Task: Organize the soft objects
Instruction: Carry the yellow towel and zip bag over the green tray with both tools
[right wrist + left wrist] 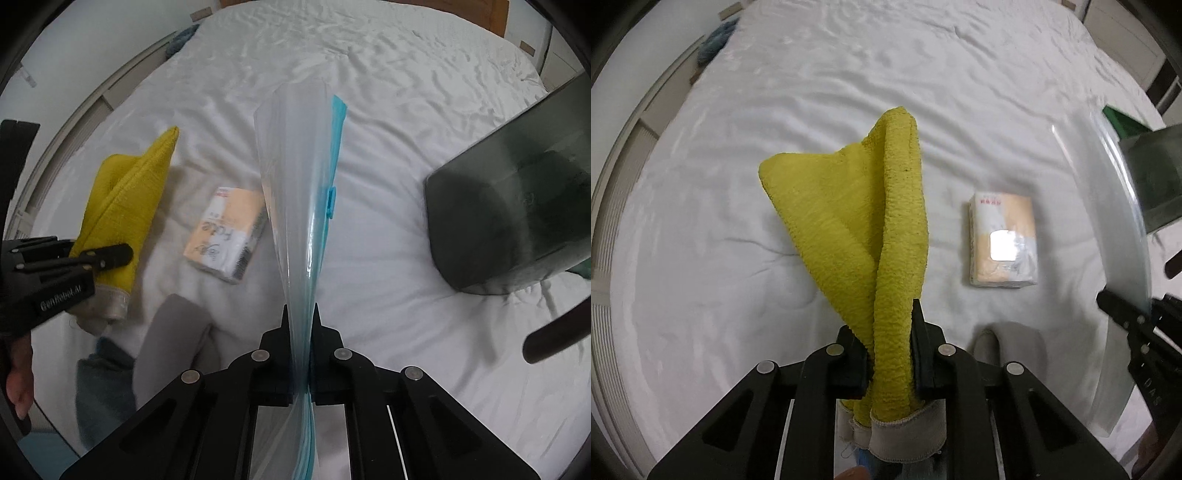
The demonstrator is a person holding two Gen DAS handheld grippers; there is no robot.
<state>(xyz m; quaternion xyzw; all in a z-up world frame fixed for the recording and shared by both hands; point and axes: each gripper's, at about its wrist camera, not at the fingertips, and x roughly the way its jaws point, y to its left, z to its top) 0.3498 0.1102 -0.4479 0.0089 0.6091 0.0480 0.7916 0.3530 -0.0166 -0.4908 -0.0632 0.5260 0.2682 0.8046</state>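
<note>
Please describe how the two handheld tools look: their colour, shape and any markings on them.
Both are matte black plastic. The left tool and the right tool each have two flat, pointed fingers on angular linkage arms with round silver pins at the joints. Seen from the right wrist, the left tool's body bears white lettering reading "GenRobot.AI". No cables or sleeves are visible.

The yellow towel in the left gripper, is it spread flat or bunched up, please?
Bunched up: the yellow towel hangs in folded layers, pinched in the left gripper, lifted off the white bed.
</note>
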